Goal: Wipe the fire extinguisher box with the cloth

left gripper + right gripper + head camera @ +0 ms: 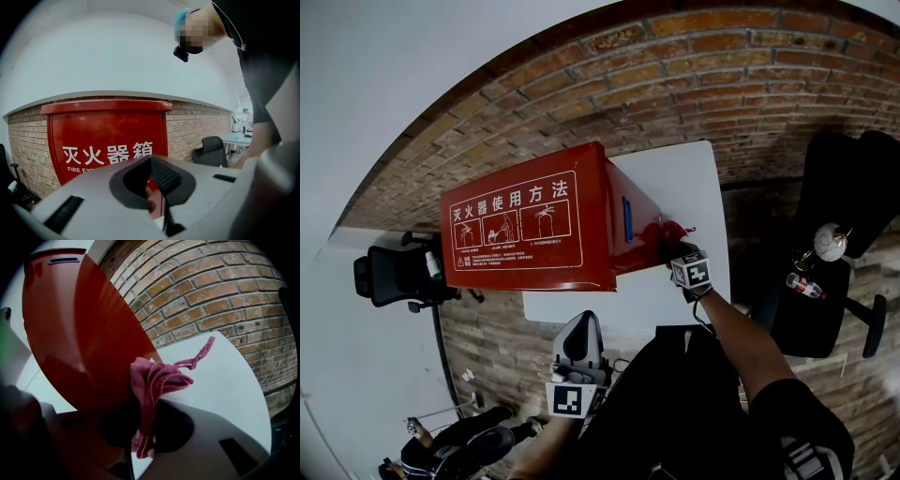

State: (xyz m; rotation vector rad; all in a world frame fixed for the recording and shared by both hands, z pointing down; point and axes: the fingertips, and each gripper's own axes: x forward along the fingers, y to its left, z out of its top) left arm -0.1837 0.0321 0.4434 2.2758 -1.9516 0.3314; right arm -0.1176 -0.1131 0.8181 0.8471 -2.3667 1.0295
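The red fire extinguisher box (pixel 525 230) stands on the white worktop (pixel 675 178) against a brick wall (pixel 750 84), its printed lid uppermost. The right tongs (pixel 675 251) are clenched on a bunched pink cloth (pixel 673 231), held at the side panel nearest them, low down near the corner, with a loose strand trailing out over the worktop. The cloth looks to be against the metal, though I can't swear it is actually touching. The left tongs (pixel 151 164) hang low in front of the box's lettered face, pinched together on nothing. The step in hand seems to be wiping that side panel. To do it well, I'd lay the fat fold of the cloth flat on the paint rather than its thin edge, then work in long overlapping strokes. The hard tips should stay off the surface. The box may slide on that smooth top, so the idle left tongs could brace its front.
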